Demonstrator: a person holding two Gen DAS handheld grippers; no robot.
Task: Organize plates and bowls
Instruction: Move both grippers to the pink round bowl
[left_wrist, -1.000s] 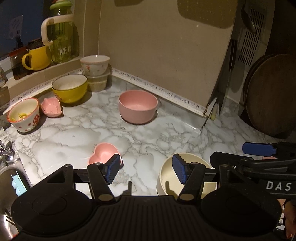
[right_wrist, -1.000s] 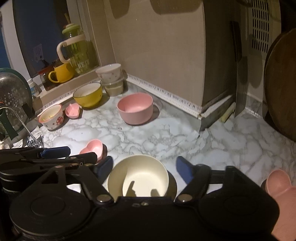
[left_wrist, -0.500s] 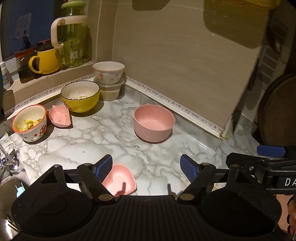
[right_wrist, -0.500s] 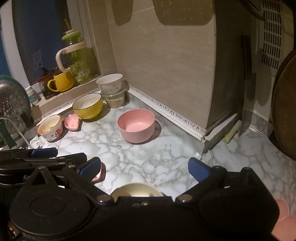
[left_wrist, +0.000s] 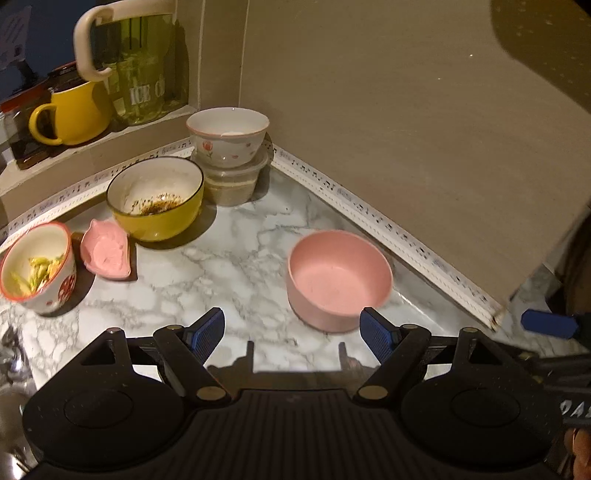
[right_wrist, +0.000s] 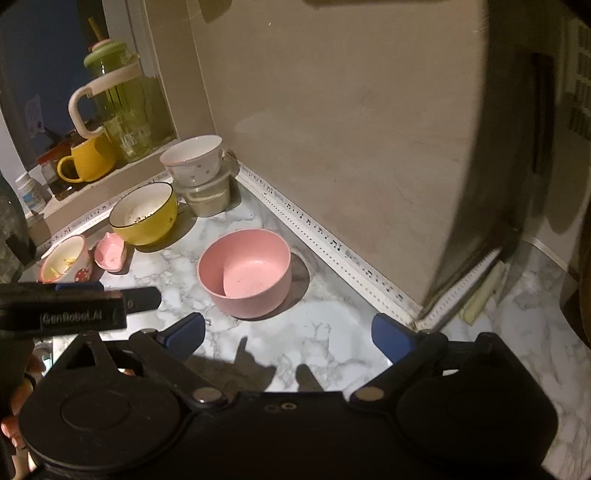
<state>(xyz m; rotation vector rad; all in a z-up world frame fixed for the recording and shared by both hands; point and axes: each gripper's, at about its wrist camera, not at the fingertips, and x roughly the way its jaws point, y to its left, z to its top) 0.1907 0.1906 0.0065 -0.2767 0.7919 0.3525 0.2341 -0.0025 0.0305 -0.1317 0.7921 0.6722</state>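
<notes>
jug (left_wrist: 136, 62): top cut off | tub (left_wrist: 232, 184): contents unclear | mushroom bowl (left_wrist: 35, 269): left rim cut off

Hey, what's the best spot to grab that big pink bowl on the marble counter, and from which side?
Take the pink bowl by its near rim, one finger inside and one outside the wall, coming down from the counter's open front. It stands upright and empty with tall, straight sides, and the wall crowds its far side.
</notes>
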